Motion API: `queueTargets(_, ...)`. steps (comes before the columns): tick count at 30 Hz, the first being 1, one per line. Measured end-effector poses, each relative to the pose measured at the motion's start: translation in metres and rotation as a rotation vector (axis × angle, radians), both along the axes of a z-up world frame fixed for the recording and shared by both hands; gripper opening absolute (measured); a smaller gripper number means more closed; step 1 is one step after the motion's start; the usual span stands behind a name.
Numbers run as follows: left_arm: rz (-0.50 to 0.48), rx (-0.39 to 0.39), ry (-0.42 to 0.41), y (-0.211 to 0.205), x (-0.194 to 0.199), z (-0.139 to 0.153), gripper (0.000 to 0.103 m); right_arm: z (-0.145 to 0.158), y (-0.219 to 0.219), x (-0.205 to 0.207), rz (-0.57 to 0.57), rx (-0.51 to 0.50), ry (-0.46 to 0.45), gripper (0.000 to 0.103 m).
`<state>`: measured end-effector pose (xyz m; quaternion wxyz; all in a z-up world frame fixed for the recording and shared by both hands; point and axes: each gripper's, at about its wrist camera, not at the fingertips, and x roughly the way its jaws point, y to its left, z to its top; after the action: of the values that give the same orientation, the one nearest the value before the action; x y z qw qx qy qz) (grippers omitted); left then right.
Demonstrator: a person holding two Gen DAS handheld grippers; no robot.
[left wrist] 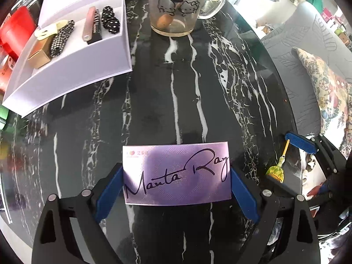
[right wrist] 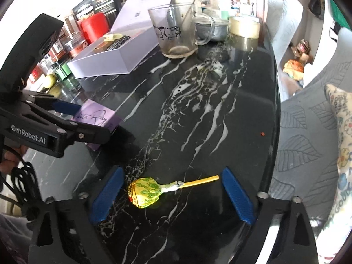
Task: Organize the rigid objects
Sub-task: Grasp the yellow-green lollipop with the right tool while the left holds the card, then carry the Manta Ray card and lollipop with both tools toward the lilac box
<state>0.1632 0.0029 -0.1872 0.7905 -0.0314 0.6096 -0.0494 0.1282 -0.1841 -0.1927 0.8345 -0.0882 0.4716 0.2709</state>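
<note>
My left gripper (left wrist: 176, 168) points down at the black marble table (left wrist: 176, 88). Its blue pads press on both short ends of a purple box (left wrist: 176, 173) with "Manta Ray" written on it. The right wrist view shows that same box (right wrist: 96, 118) clamped just above the tabletop. A lollipop (right wrist: 147, 192) in a yellow-green wrapper lies flat on the table, stick pointing right. My right gripper (right wrist: 172, 176) is open and straddles it, one pad beside the candy head and the other just off the stick's end.
An open white box (left wrist: 88, 66) at the back left holds a pink tube, dotted and checked items and a gold carton. A glass mug (left wrist: 176, 6) with a spoon stands behind. The table's rounded edge (left wrist: 286, 88) borders a grey sofa with a cushion (left wrist: 325, 101).
</note>
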Motion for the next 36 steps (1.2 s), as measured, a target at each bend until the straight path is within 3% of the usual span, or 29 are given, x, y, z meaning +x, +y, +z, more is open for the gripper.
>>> queueTargets(6,0.013,0.009,-0.001,0.007,-0.011,0.002,0.093,0.0,0.002,-0.002,0.002,-0.013,-0.009,0.08)
queueTargets(7,0.017,0.008,0.0,0.007,-0.011,0.002,0.093,-0.001,0.003,-0.002,0.003,-0.022,-0.012,0.083)
queueTargets(8,0.02,0.005,0.0,0.009,-0.012,0.002,0.093,-0.003,0.005,-0.003,0.006,-0.039,-0.012,0.093)
queueTargets(10,0.02,0.007,-0.001,0.008,-0.012,0.002,0.093,-0.006,0.008,-0.006,0.011,-0.074,-0.025,0.099)
queueTargets(12,0.014,0.017,-0.004,0.004,-0.013,0.001,0.093,-0.007,0.011,-0.01,0.026,-0.094,-0.054,0.096)
queueTargets(13,0.012,0.019,-0.005,0.004,-0.015,0.002,0.093,-0.006,0.011,-0.013,0.024,-0.101,-0.077,0.084)
queueTargets(14,0.012,0.02,-0.006,0.004,-0.017,0.003,0.093,-0.005,0.01,-0.013,0.023,-0.095,-0.076,0.081)
queueTargets(25,0.024,0.03,-0.039,0.01,-0.035,0.025,0.094,0.003,0.009,-0.021,-0.009,-0.063,-0.048,0.08)
queueTargets(36,0.017,0.027,-0.1,0.015,-0.057,0.068,0.093,0.04,0.01,-0.033,-0.084,-0.056,-0.059,0.081)
